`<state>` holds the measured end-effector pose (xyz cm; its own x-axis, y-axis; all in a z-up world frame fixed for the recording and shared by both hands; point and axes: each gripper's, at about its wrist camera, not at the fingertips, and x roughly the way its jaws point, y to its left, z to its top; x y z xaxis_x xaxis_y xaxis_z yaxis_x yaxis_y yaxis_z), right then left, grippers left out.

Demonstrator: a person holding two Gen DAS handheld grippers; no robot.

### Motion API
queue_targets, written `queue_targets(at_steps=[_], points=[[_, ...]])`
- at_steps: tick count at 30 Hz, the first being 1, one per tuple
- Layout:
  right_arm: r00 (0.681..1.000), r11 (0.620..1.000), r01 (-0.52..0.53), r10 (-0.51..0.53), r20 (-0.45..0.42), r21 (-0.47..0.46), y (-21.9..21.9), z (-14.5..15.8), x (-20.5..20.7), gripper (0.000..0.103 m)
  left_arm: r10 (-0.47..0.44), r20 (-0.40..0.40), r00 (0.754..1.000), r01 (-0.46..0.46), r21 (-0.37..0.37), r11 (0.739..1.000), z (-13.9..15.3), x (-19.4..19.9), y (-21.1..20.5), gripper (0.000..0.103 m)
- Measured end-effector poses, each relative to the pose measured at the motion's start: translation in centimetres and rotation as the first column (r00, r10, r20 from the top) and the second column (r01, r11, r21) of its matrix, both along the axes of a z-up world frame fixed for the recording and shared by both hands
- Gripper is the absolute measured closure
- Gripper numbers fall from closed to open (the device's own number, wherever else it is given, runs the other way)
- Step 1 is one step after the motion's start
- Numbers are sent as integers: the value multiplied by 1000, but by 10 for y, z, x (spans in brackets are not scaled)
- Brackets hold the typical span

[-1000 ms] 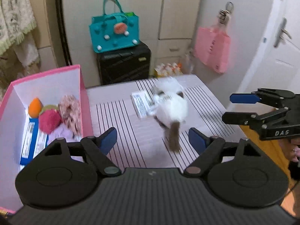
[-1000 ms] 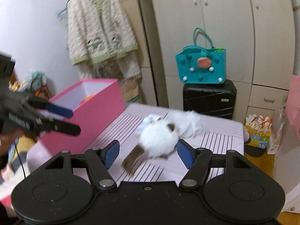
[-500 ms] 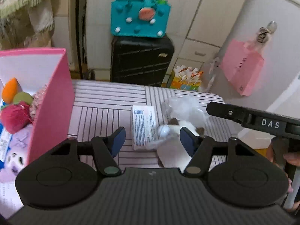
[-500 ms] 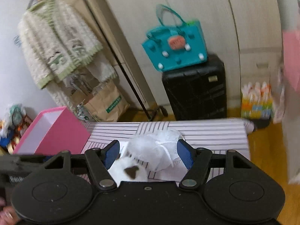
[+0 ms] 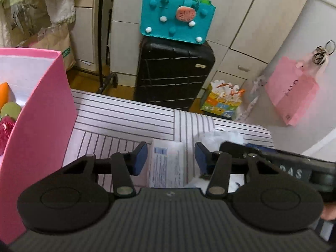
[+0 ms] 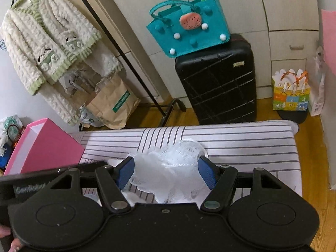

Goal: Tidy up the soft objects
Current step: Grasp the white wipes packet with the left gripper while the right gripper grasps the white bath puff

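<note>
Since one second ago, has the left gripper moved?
Yes. The left gripper came forward and down toward the packet, nearer the black suitcase, jaws closing around it.

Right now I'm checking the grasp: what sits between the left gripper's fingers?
A flat white packet lies on the striped table between the closing left gripper, seen in the left wrist view.

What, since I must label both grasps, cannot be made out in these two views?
- Left wrist view: the near end of the packet, under the left gripper, whose jaws are closing around it.
- Left wrist view: most contents of the pink box, cut off by the left edge.
- Right wrist view: the lower part of the mesh sponge, behind the right gripper.
</note>
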<state>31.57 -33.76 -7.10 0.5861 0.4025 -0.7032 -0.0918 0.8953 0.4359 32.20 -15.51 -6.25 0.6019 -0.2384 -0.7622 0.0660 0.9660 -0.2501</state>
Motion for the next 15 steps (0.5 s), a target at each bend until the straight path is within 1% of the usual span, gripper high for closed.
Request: queue_targets(at_steps=[3, 6, 8, 9, 11, 13, 14, 15], points=[[1000, 1000, -26, 26, -10, -1, 0, -5, 2, 31, -8, -31, 999, 9, 11, 1000, -8, 5, -3, 58], [998, 997, -68, 67, -11, -25, 3, -7, 0, 30, -29, -60, 998, 32, 56, 998, -15, 6, -8, 58], [995, 994, -104, 104, -6, -41, 6, -8, -4, 31, -32, -66, 997, 37, 75, 996, -20, 5, -11, 58], [994, 993, -110, 111, -1, -52, 6, -8, -6, 34, -34, -64, 997, 39, 82, 996, -22, 5, -13, 58], [993, 990, -120, 121, 14, -78, 7, -9, -9, 41, -31, -68, 997, 36, 84, 996, -26, 7, -15, 58], [991, 988, -130, 133, 26, -86, 5, -10, -12, 56, -30, -58, 998, 35, 88, 995, -26, 6, -16, 58], [990, 987, -133, 136, 30, -89, 4, -11, -14, 62, -35, -59, 998, 40, 86, 995, -26, 6, -16, 57], [990, 987, -134, 138, 36, -90, 3, -11, -15, 69, -43, -59, 997, 48, 82, 995, -26, 7, -16, 55]])
